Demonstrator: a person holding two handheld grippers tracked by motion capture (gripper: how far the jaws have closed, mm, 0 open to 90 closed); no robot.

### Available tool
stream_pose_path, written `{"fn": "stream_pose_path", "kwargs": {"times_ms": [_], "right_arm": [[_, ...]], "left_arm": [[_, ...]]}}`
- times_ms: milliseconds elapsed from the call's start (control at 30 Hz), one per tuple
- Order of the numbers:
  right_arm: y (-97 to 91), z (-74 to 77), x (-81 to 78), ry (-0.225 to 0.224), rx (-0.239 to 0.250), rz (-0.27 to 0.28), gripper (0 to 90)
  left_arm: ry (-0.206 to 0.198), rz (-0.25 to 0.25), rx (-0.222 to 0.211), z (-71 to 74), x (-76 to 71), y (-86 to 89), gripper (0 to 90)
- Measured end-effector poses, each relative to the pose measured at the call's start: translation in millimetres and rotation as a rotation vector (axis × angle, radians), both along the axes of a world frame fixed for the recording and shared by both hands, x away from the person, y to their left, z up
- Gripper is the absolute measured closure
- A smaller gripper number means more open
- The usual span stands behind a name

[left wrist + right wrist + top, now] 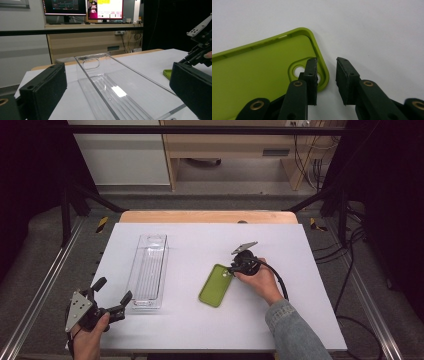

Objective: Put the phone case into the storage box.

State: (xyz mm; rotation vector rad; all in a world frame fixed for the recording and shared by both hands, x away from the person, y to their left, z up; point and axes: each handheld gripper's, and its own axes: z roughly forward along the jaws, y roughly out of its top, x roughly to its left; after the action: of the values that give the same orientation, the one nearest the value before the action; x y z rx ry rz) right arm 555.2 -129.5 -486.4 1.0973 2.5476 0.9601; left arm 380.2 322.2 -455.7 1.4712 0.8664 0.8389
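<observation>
Currently the right hand-held gripper (325,82), jaws narrowed but not clamped, straddles the green phone case (262,75) edge; the lift and transfer to the clear tray (148,270) remain, while the left hand-held gripper (112,296) waits wide open.

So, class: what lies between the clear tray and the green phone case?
Nothing: in the high view, only bare white table separates the clear tray from the green phone case.

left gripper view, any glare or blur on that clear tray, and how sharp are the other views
Left gripper view: a bright glare patch sits on the floor of the clear plastic tray, and the near black jaws are soft. Right gripper view: the green phone case is crisp. High view: even light, dark surroundings.
</observation>
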Motion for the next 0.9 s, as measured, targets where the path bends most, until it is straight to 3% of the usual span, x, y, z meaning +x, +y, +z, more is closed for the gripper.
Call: {"fn": "stream_pose_path", "kwargs": {"times_ms": [500, 900], "right_arm": [[1.3, -4.2, 0.6, 0.025, 0.009, 0.011, 78.4], [-0.8, -5.5, 3.1, 0.009, 0.011, 0.041, 82.9]], "left_arm": [[0.004, -0.004, 0.001, -0.3, 0.3, -0.2, 0.6], [0.006, -0.013, 0.002, -0.5, 0.6, -0.9, 0.7]]}}
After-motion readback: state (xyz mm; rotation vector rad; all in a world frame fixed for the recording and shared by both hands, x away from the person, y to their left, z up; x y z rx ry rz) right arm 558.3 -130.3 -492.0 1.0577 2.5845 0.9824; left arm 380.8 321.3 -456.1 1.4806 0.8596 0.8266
